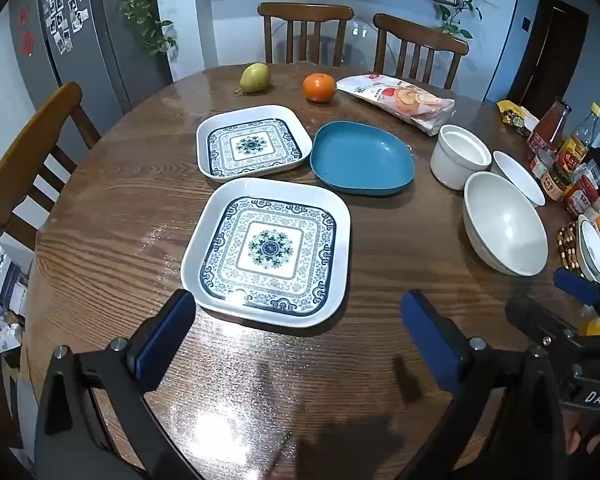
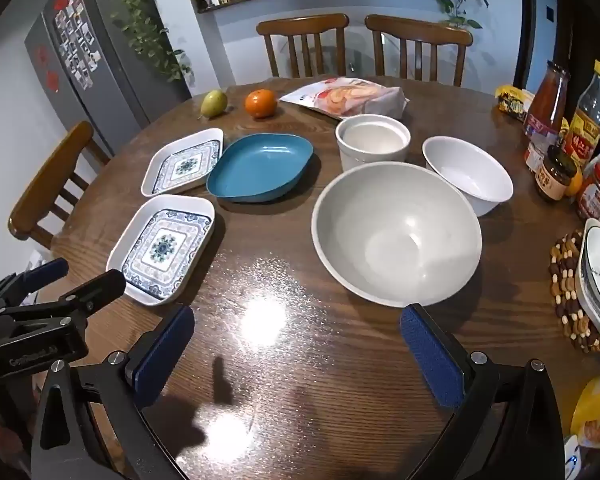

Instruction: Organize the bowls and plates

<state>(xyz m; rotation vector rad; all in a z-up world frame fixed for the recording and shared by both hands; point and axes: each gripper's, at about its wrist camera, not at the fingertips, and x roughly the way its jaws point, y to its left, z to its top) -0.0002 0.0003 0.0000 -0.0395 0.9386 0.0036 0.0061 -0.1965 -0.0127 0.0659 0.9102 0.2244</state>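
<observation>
Ringing the dishes: pear (image 1: 254,77), orange (image 1: 319,87), snack bag (image 1: 400,100), sauce bottles (image 2: 568,116).

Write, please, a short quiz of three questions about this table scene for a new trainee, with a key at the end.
1. True or false: the left tool and the right tool are both open and hold nothing.
2. How many patterned square plates lie on the table?
3. Which lies directly beside the blue dish? A. the pear B. the far patterned plate C. the snack bag

Key
1. True.
2. Two: the near patterned plate and the far one.
3. B.
</observation>
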